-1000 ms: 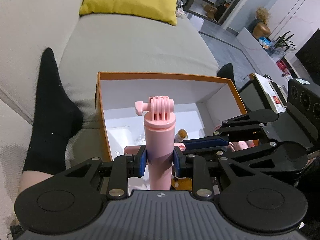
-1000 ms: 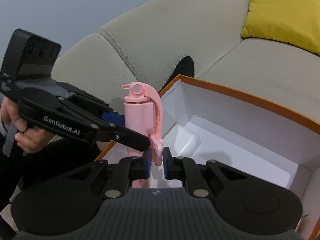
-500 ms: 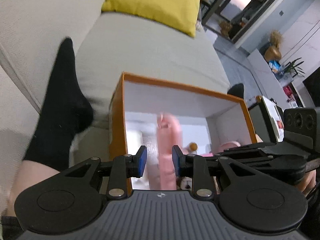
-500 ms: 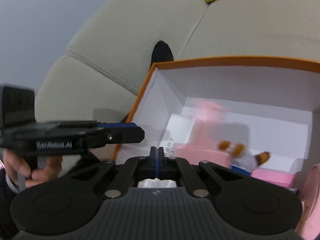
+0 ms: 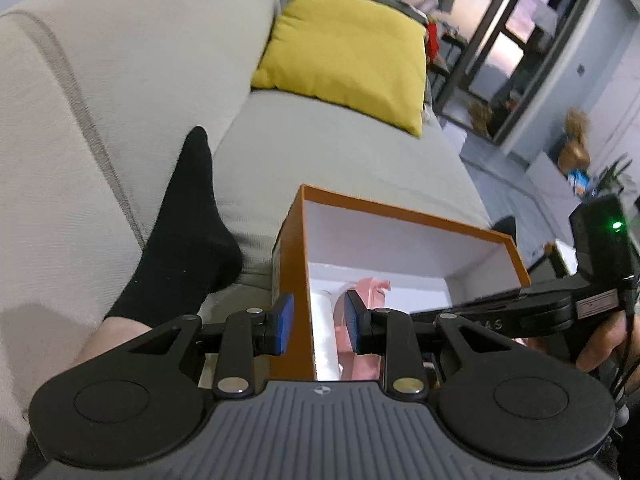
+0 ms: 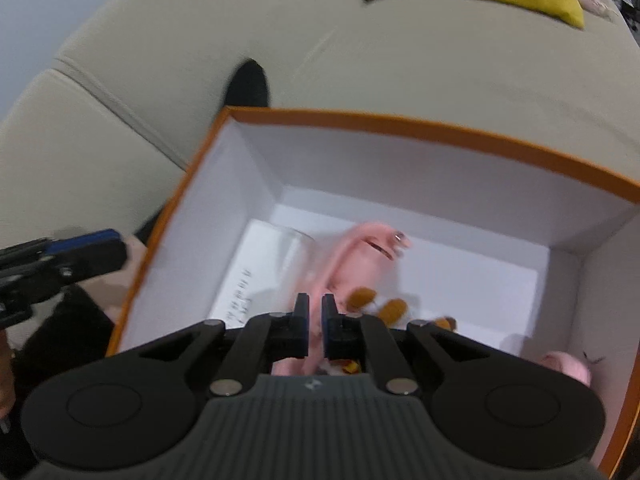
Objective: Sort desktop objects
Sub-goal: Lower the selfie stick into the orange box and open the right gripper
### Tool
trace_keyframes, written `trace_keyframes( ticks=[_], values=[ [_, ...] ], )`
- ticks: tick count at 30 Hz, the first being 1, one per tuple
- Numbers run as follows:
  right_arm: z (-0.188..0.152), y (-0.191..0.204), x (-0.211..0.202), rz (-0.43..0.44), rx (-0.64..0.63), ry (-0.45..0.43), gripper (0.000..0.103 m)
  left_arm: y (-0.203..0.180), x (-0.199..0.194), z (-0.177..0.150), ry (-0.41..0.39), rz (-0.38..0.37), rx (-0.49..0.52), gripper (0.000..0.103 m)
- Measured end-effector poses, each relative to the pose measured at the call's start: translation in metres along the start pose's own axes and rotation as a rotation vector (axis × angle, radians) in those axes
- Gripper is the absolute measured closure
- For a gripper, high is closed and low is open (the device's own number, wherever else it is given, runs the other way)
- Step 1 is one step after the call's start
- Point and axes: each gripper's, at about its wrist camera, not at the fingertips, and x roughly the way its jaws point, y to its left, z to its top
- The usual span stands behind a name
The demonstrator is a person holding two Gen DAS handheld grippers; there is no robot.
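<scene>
An orange box (image 5: 288, 240) with a white inside sits on the sofa; it also shows in the right wrist view (image 6: 400, 128). The pink camera handle (image 6: 360, 256) lies inside it, blurred, and shows in the left wrist view (image 5: 368, 300). Beside it lie a white block (image 6: 260, 264) and a small toy with brown parts (image 6: 376, 304). My left gripper (image 5: 318, 322) is open and empty, straddling the box's left wall. My right gripper (image 6: 314, 320) hovers over the box, jaws nearly closed with a small gap, holding nothing.
A person's foot in a black sock (image 5: 184, 232) rests left of the box. A yellow cushion (image 5: 348, 52) lies at the back of the grey sofa (image 5: 340, 152). A pink object (image 6: 568, 364) sits in the box's right corner.
The pink handle, held upright by both grippers a second ago, was let go and now lies in the box. My left gripper opened and pulled back left; my right gripper rose.
</scene>
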Motion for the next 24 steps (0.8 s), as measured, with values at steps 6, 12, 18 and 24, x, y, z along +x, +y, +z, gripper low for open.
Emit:
trace_keyframes(
  ticks=[6, 12, 18, 24],
  values=[
    [0.003, -0.003, 0.013, 0.009, 0.050, 0.056, 0.082, 0.016, 0.007, -0.008, -0.007, -0.042, -0.057, 0.073],
    [0.003, -0.016, 0.033, 0.053, 0.144, 0.090, 0.084, 0.026, 0.012, -0.013, -0.007, -0.062, -0.089, 0.073],
    [-0.004, -0.035, 0.031, 0.168, 0.260, 0.071, 0.095, 0.029, 0.014, -0.016, 0.000, -0.061, -0.100, 0.073],
    [-0.011, -0.045, 0.019, 0.283, 0.326, 0.043, 0.096, 0.028, 0.017, -0.017, 0.003, -0.062, -0.095, 0.073]
  ],
)
